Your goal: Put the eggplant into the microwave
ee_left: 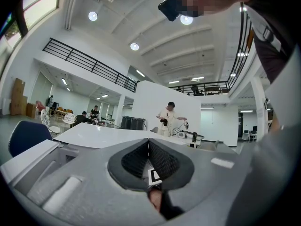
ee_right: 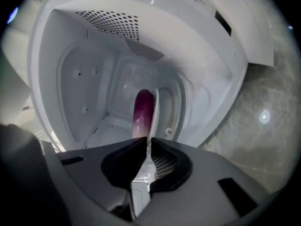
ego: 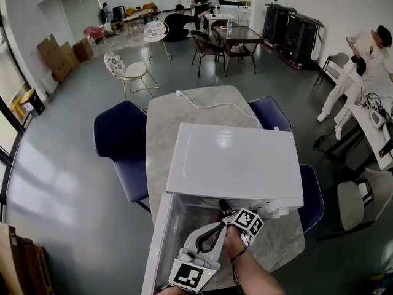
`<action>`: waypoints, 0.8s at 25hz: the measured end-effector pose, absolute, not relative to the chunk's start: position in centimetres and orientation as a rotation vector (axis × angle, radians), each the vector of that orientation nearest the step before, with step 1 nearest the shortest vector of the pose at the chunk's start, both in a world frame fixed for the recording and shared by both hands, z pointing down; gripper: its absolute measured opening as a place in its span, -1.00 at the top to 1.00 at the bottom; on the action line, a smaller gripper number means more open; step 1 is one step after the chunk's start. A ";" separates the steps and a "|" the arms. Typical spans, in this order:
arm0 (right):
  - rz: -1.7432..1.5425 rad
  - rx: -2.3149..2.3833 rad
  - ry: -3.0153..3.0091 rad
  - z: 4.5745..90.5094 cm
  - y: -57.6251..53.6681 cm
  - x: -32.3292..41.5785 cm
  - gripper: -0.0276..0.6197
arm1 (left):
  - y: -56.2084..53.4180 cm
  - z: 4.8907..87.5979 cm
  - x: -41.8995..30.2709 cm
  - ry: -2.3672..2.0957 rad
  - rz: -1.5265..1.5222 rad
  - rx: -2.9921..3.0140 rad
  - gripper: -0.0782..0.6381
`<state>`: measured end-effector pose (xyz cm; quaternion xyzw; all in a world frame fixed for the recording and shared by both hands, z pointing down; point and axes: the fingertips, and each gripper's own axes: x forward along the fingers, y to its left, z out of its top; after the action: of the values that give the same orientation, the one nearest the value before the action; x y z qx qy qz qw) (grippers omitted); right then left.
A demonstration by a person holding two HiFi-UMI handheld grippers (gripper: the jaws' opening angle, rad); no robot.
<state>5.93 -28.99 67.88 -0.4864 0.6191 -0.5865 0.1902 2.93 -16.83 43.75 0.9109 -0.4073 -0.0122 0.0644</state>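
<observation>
Right gripper view: the right tongs are pressed together, pinching nothing. The glossy purple eggplant lies just beyond their tips, lengthwise on the floor of the open white microwave. The left tongs are pressed together too, empty. The microwave sits on the grey marble table.

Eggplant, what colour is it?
The eggplant is glossy purple, seen best in the right gripper view.

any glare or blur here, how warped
Head view: sharp, strong fisheye, window glare on the floor at left. Left gripper view: ceiling lights flare, tongs soft up close. Right gripper view: eggplant slightly blurred, bright spot on the table.
</observation>
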 end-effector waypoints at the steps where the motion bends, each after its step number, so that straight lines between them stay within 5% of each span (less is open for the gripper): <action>1: -1.632 -1.382 1.765 68.0 -29.1 6.1 0.85 | -16.8 43.8 3.0 -1.228 -0.036 2.752 0.76; 12: -1.347 -1.767 2.207 67.6 -29.2 6.8 0.64 | -16.7 44.1 2.7 -1.240 -0.031 2.734 0.76; 20: -1.280 -1.772 2.314 65.6 -25.7 6.8 0.75 | -15.9 45.0 2.7 -1.228 0.013 2.712 0.77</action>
<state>6.80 -25.72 65.64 -0.5566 0.7267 -0.4020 -0.0207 2.70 -15.93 44.96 0.9078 -0.4112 0.0043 0.0820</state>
